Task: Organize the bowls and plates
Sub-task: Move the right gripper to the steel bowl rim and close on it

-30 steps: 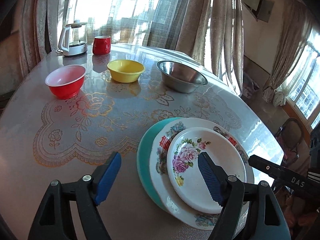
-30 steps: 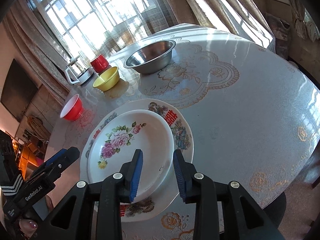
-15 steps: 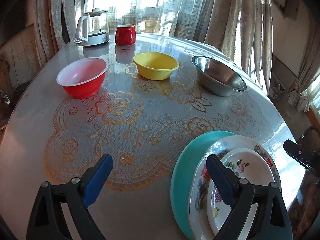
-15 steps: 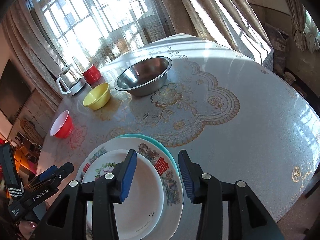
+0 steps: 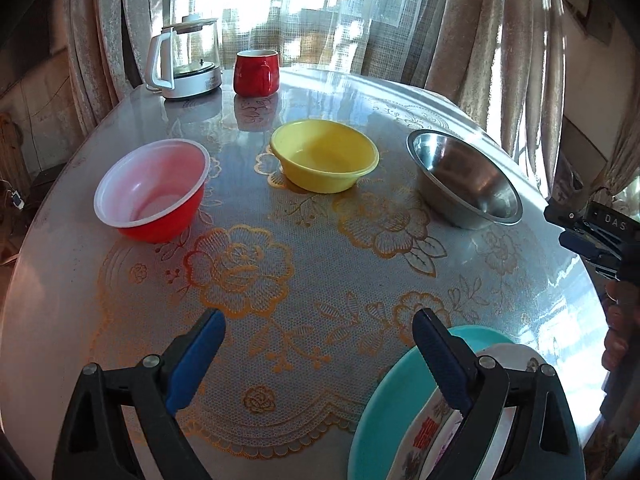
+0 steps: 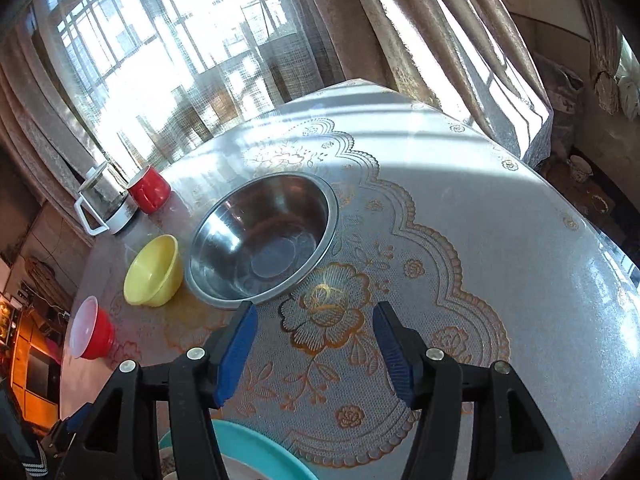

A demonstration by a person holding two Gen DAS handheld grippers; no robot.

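Three bowls stand in a row across the table: a red bowl [image 5: 154, 192] with a white inside at left, a yellow bowl [image 5: 325, 155] in the middle, a steel bowl [image 5: 464, 178] at right. A stack of plates on a teal plate [image 5: 394, 404] lies at the near right edge, partly behind a finger. My left gripper [image 5: 316, 348] is open over bare tablecloth, short of the bowls. The right gripper [image 6: 314, 340] hovers just in front of the steel bowl [image 6: 262, 240]; its jaws are opening with nothing between them. The yellow bowl [image 6: 154, 270] and red bowl [image 6: 90, 334] sit to its left.
A glass kettle [image 5: 186, 62] and a red mug [image 5: 256, 72] stand at the table's far edge by the curtains. The right gripper's tool and a hand [image 5: 618, 332] show at the right edge of the left wrist view. The table [image 6: 500, 240] drops off at right.
Both grippers have moved away from the plate stack toward the bowls. The right gripper's jaws have widened, and the left's widened a little. The plates have slid to the bottom of both views.
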